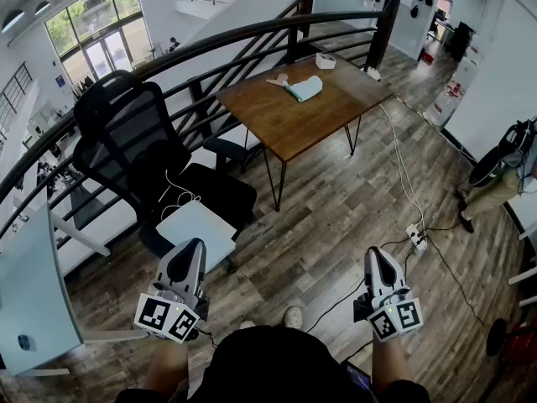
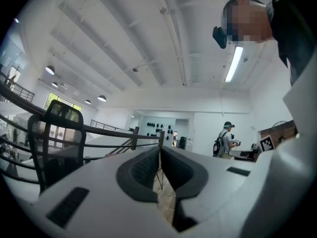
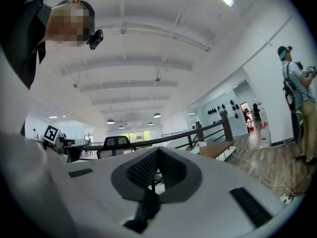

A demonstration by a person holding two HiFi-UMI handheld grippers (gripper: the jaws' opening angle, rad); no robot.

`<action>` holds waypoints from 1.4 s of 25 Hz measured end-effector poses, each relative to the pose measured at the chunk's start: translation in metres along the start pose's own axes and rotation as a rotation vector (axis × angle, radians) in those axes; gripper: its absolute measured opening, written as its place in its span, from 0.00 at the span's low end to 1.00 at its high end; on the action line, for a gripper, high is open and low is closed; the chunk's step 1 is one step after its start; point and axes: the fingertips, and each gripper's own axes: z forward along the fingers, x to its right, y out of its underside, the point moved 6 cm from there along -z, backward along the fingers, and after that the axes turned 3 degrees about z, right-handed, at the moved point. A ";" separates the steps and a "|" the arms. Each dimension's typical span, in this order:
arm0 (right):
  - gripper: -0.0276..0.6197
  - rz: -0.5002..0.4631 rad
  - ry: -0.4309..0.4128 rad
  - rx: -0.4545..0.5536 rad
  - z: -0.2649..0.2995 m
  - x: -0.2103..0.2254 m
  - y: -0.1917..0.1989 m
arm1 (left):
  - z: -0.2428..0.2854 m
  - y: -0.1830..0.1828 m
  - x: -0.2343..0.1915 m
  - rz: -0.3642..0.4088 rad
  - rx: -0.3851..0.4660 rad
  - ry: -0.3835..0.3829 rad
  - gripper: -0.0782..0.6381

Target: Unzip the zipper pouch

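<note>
A wide stretch of plank floor (image 1: 336, 217) is seen between the person and the table (image 1: 285, 128). It is kept open through the middle. Only its right side is crossed, by a cable (image 1: 401, 170) that is run down to a power strip (image 1: 416, 238).

The space is bounded on the left and far side by a curved black railing (image 1: 252, 34), and the table's far edge is set close against it. A black chair (image 1: 126, 141) is placed left of the table, near the railing, and a white panel (image 1: 197, 229) is seen just in front of its seat.

The left gripper (image 1: 195, 243) and right gripper (image 1: 375, 252) are held low and level at the near edge of the head view, well apart from each other and from the table. In each gripper view the jaws are shown pressed together at their tips, with nothing caught between them.

The pale blue pouch (image 1: 306, 88) is laid flat on the table's far half, inside every edge. A small white item (image 1: 278, 81) is laid just beside it.
</note>
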 end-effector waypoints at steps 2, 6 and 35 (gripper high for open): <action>0.03 -0.003 0.002 0.002 -0.001 -0.001 0.001 | 0.000 0.001 0.000 -0.002 -0.002 0.004 0.14; 0.03 -0.004 0.009 -0.001 -0.007 -0.004 0.002 | -0.004 0.002 -0.001 -0.001 -0.007 0.010 0.14; 0.09 0.005 0.012 0.020 0.000 -0.059 0.010 | -0.019 0.022 -0.023 -0.044 -0.041 0.075 0.14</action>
